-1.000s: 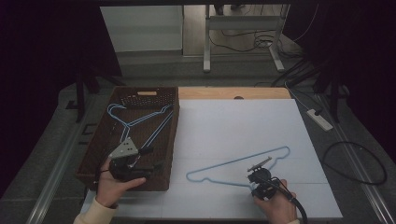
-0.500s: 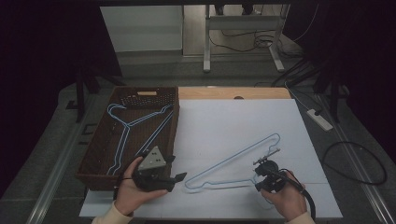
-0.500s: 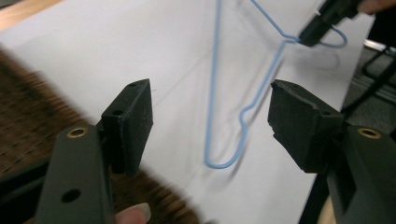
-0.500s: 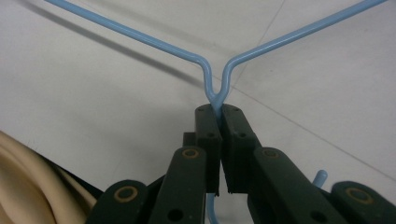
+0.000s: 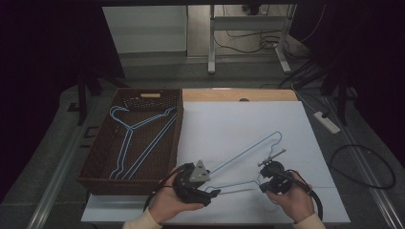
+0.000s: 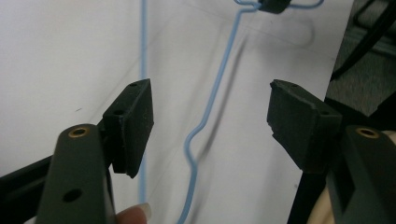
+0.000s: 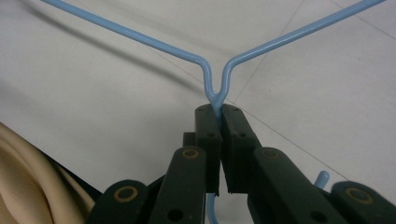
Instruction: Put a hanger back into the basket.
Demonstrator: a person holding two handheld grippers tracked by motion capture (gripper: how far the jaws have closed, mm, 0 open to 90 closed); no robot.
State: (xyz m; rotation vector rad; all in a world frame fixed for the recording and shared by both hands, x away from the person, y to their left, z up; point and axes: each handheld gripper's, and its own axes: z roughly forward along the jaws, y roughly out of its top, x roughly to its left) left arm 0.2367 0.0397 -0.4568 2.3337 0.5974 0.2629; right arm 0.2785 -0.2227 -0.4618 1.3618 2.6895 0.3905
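1. Right tongs [image 7: 219,109] are clamped tight on the neck of the light blue wire hanger [image 5: 248,151], just where its two shoulder wires meet in a V. In the right gripper view the pads pinch the twisted stem, and the wires fan away from them on either side.
2. In the high view those right tongs [image 5: 263,175] sit at the near right of the white sheet [image 5: 229,124], cradled in the person's right hand [image 5: 293,200].
3. Left tongs [image 6: 210,126] stand wide open, gripping nothing. The hanger's kinked bottom wire runs between the two pads without touching either, and a second straight wire passes just beside the left pad.
4. From above, the left tongs [image 5: 214,192] point right, at the hanger's near-left end, held in the left hand [image 5: 169,205].
5. The hanger lies over the white sheet on the tabletop, its long axis slanting from near-left to far-right, with the neck at the near right in the tongs.
6. Left of the sheet sits a brown woven basket [image 5: 95,157], touching its edge. More blue hangers [image 5: 136,143] lie inside it, stacked, running lengthways.
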